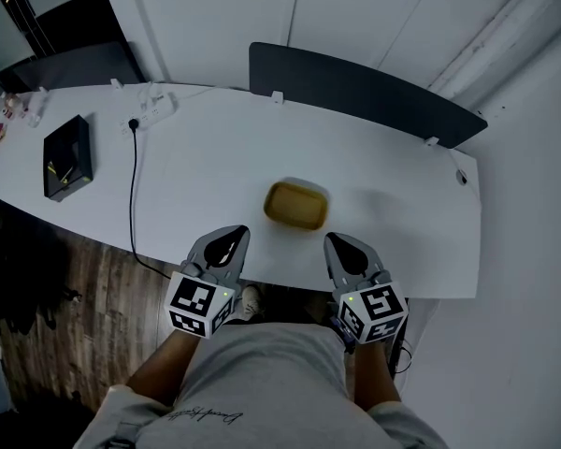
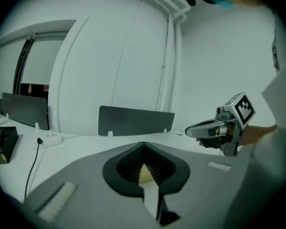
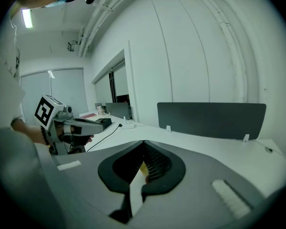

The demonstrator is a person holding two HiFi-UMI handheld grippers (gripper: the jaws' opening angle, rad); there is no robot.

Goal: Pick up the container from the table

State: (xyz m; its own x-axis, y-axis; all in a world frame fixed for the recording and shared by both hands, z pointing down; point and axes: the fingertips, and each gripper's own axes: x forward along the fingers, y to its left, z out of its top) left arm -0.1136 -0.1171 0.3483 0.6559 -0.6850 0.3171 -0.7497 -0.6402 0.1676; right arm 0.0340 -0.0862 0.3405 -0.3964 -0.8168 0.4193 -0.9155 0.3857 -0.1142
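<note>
- Head view: yellow container [image 1: 296, 205] sits on the white worktop [image 1: 393, 171], near its front edge, upright, open side up.
- Left gripper [image 1: 232, 235] is near the container on its front-left; right gripper [image 1: 342, 242] is near it on the front-right. Neither touches it. Both grippers have their jaws pressed together with nothing pinched.
- A dark divider panel [image 1: 355, 90] stands along the worktop's far edge, behind the container. A black box [image 1: 67, 156] lies well to the container's left, with a black cable [image 1: 133, 195] running between the box and the container and dropping off the front edge.
- Left gripper view: left gripper [image 2: 144, 144] tips meet, jaws closed and empty. A tan sliver of the container [image 2: 145, 174] shows through the gap behind the tips, beyond the jaws. The right gripper [image 2: 200, 129] shows at right, hand-held and closed. The divider panel [image 2: 133, 121] stands behind.
- Right gripper view: right gripper [image 3: 144, 142] tips are together and hold nothing. A yellow edge of the container [image 3: 144, 168] shows through the opening. The left gripper [image 3: 97, 123] shows at left, with the divider panel [image 3: 209, 118] beyond.
</note>
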